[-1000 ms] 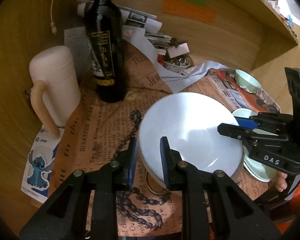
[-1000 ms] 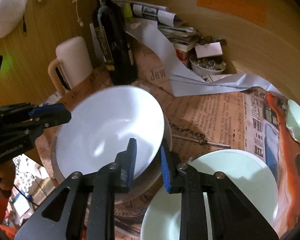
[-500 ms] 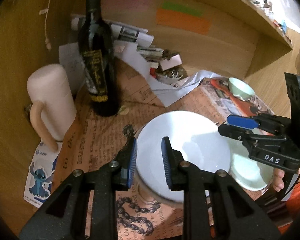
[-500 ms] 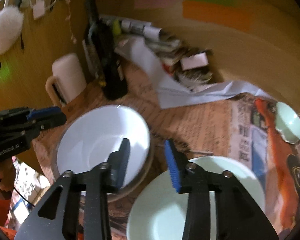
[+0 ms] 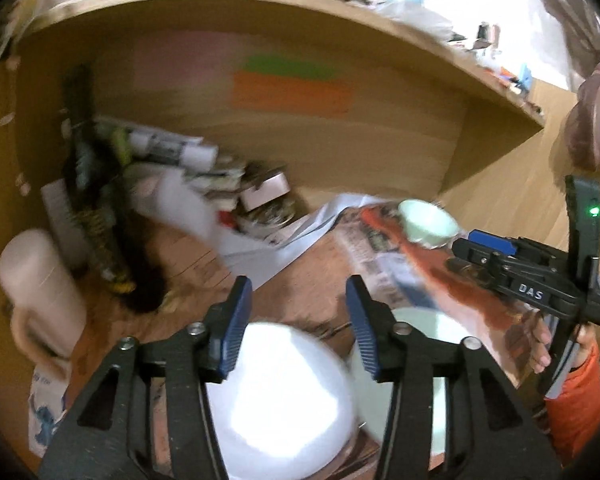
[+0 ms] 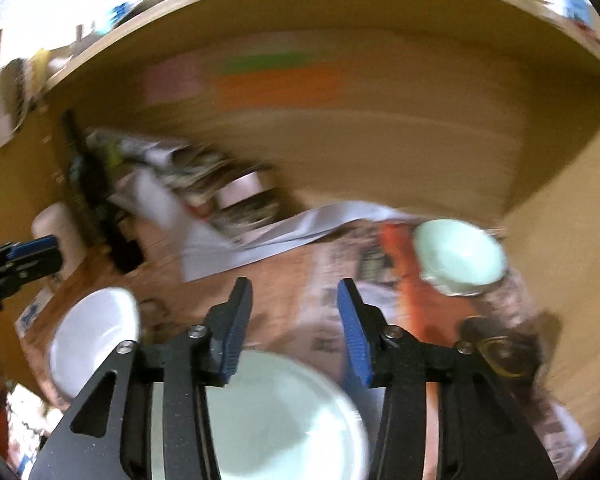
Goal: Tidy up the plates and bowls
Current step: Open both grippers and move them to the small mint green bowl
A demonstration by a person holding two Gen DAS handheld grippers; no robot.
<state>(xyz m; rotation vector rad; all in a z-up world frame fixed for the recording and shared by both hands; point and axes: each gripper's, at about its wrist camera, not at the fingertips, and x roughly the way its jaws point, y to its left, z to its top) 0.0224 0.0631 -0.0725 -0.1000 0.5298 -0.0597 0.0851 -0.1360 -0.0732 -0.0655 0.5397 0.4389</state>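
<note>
A white bowl (image 5: 284, 396) rests on the newspaper-covered desk, below and behind my left gripper (image 5: 298, 316), whose jaws are opening with nothing between them. The same white bowl (image 6: 94, 332) shows at the lower left of the right wrist view. A pale green plate (image 6: 276, 416) lies under my right gripper (image 6: 294, 312), whose jaws are also opening and hold nothing. A small pale green bowl (image 6: 460, 256) sits at the far right of the desk, also seen as the small bowl (image 5: 428, 220) in the left wrist view. The right gripper (image 5: 472, 256) appears there held by a hand in an orange sleeve.
A dark wine bottle (image 5: 100, 216) and a pink mug (image 5: 40, 292) stand at the left. A heap of papers and small clutter (image 5: 228, 188) fills the back of the desk nook. Wooden walls (image 5: 380, 148) close in the back and right side. Both views are motion-blurred.
Both grippers let go of the white bowl's rim, opened and pulled up and back from it. The bowl stays on the desk. The right gripper swung toward the green plate.
</note>
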